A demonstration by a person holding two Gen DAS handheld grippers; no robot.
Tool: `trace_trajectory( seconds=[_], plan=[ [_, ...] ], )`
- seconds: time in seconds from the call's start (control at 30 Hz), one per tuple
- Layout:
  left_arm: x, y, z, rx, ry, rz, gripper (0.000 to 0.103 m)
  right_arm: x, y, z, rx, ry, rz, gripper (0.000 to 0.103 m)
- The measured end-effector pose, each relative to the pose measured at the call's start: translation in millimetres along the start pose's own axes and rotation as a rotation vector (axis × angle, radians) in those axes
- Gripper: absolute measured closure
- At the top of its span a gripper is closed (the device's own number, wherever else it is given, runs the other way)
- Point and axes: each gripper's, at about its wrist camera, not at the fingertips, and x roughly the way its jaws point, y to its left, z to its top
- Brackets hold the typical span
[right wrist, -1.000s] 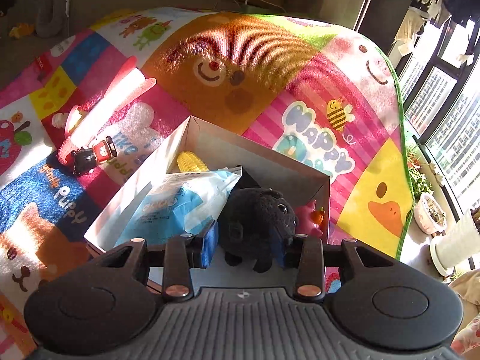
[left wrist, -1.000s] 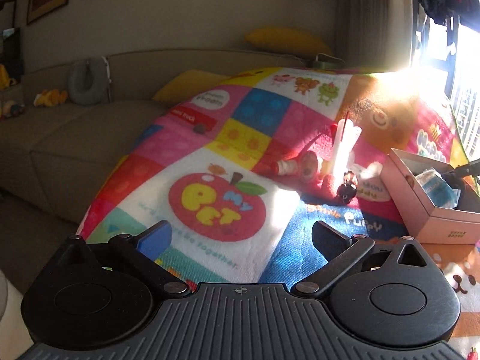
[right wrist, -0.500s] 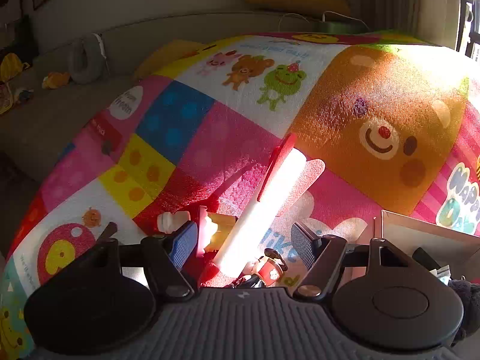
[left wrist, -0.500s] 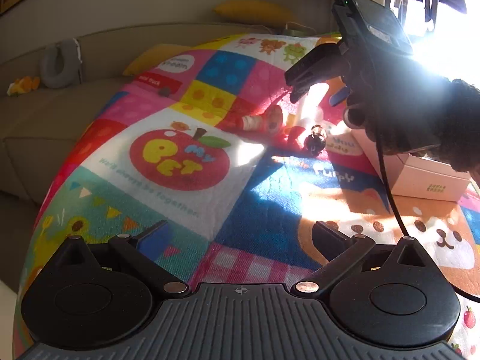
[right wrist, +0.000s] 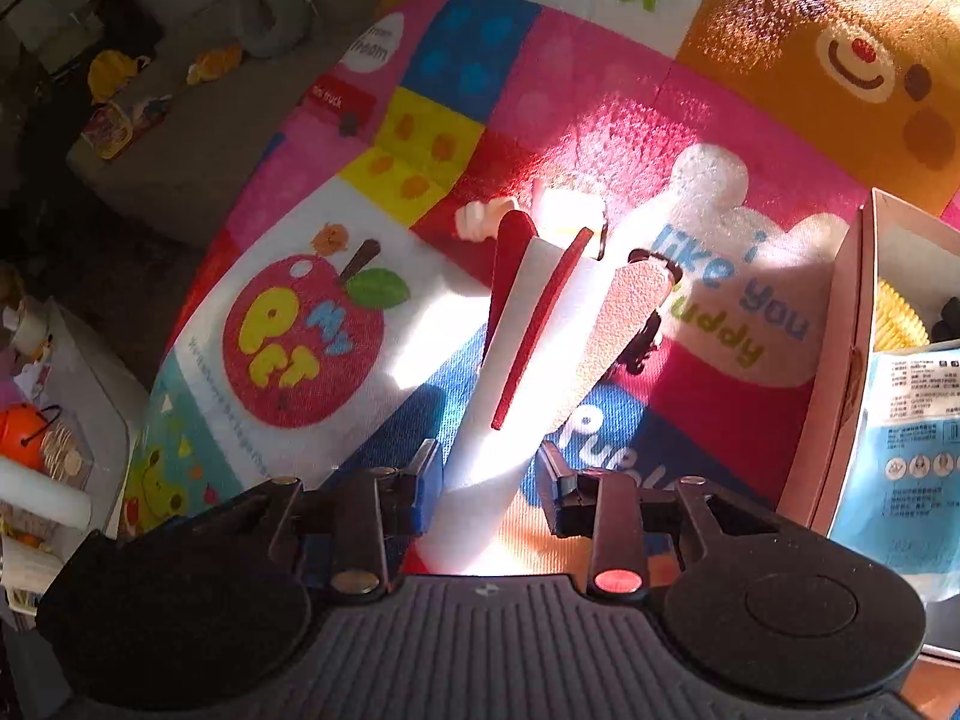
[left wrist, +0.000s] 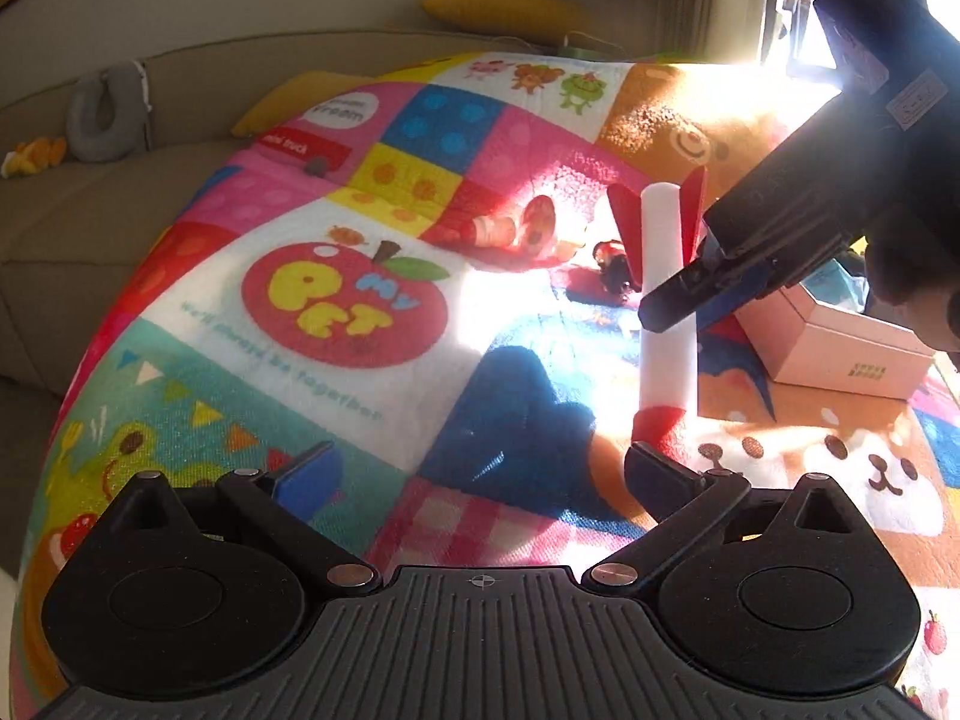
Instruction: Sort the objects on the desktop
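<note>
A white foam rocket [right wrist: 540, 360] with red fins and a red nose [left wrist: 663, 300] lies between the fingers of my right gripper [right wrist: 489, 480]. The jaws are closing on its white body and press it from both sides. In the left wrist view the right gripper [left wrist: 690, 300] reaches in from the upper right, clamped across the rocket, whose nose tilts toward the camera. My left gripper [left wrist: 480, 480] hangs open over the colourful play mat [left wrist: 336, 300], with nothing between its fingers. The pink box [right wrist: 852, 330] to the right holds a blue packet [right wrist: 912, 432], yellow corn and a black plush.
A small dark toy figure [left wrist: 612, 267] and a little bottle-shaped toy [left wrist: 498, 231] lie on the mat just beyond the rocket. A beige sofa with a grey neck pillow [left wrist: 108, 120] and a yellow cushion [left wrist: 504, 6] borders the mat. A cluttered side table [right wrist: 48, 450] stands at left.
My right gripper let go of the black plush in the box, swung left to the rocket, opened wide and closed on it. The rocket now tilts up off the mat. My left gripper sank slightly.
</note>
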Motion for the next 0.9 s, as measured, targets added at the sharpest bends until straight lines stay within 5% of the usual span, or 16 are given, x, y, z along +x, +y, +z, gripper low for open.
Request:
trace_trajectory(
  seconds=[0.07, 0.17, 0.33, 0.5, 0.63, 0.9],
  plan=[
    [3, -5, -2, 0.009, 0.011, -0.021, 0.0, -8, 8, -14, -0.064, 0.027, 0.019, 0.064],
    [5, -11, -5, 0.01, 0.023, -0.053, 0.0, -18, 13, -18, -0.131, -0.047, -0.047, 0.056],
    [5, -17, -5, 0.017, 0.021, -0.081, 0.0, -1, -13, 22, -0.009, -0.216, -0.223, 0.049],
    [7, -21, -5, 0.027, 0.028, -0.084, 0.0, 51, -37, 61, 0.123, -0.174, -0.285, 0.049],
    [11, -25, -4, 0.036, 0.036, -0.076, 0.0, 70, -33, 57, 0.071, -0.131, -0.297, 0.074],
    [23, -51, 14, 0.092, 0.018, -0.085, 0.001, -43, -7, -18, -0.084, -0.31, -0.191, 0.074]
  ],
)
